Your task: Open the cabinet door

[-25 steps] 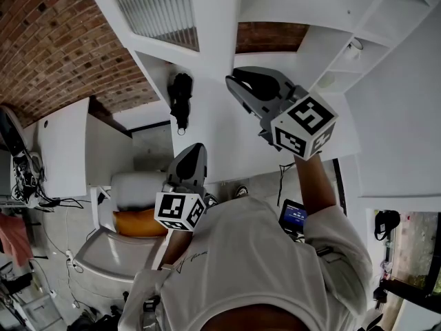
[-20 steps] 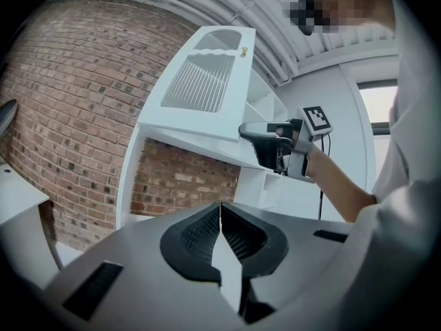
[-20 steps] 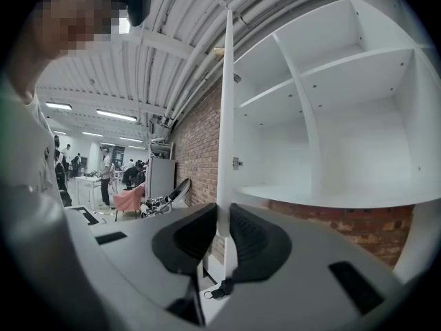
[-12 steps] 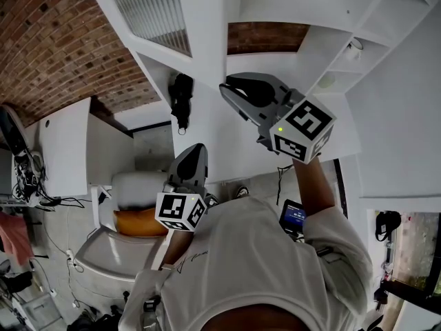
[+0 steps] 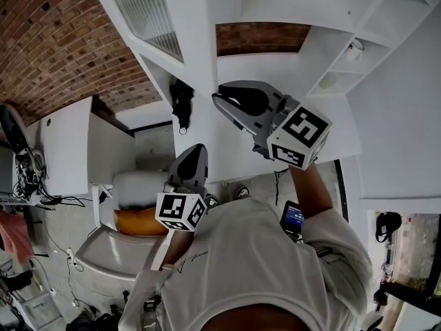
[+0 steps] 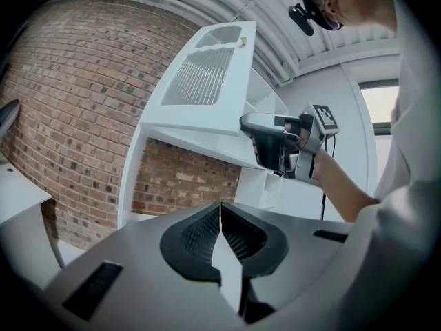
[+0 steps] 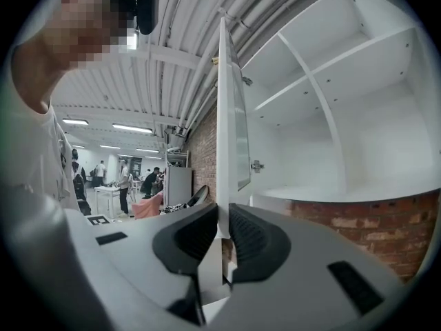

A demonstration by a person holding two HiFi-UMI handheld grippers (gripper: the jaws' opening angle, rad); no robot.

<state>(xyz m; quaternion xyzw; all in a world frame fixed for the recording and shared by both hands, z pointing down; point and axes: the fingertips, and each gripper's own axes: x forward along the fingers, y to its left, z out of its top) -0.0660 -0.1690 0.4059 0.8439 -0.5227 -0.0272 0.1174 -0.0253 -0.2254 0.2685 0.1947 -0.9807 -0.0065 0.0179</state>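
Observation:
The white cabinet door (image 5: pixel 198 54) with its ribbed glass panel (image 5: pixel 146 7) stands part-way open from the white cabinet (image 5: pixel 324 61). My right gripper (image 5: pixel 220 101) is shut on the door's free edge. In the right gripper view the door edge (image 7: pixel 224 109) runs straight up between the pads of my right gripper (image 7: pixel 224 234), with the open shelves (image 7: pixel 324 109) to its right. The left gripper view shows the door (image 6: pixel 207 81) from outside, the right gripper (image 6: pixel 265 142) on its lower edge. My left gripper (image 5: pixel 194 152) (image 6: pixel 220 216) hangs lower, shut and holding nothing.
A brick wall (image 5: pixel 62 40) lies behind and left of the cabinet. A black device (image 5: pixel 180 98) hangs by the door. Below are a chair with an orange cushion (image 5: pixel 138 223) and a white unit (image 5: pixel 65 147). People stand far off in the room (image 7: pixel 124 178).
The door has swung further open, toward the left of the head view, and the right gripper has moved left with it. The left gripper has stayed where it was.

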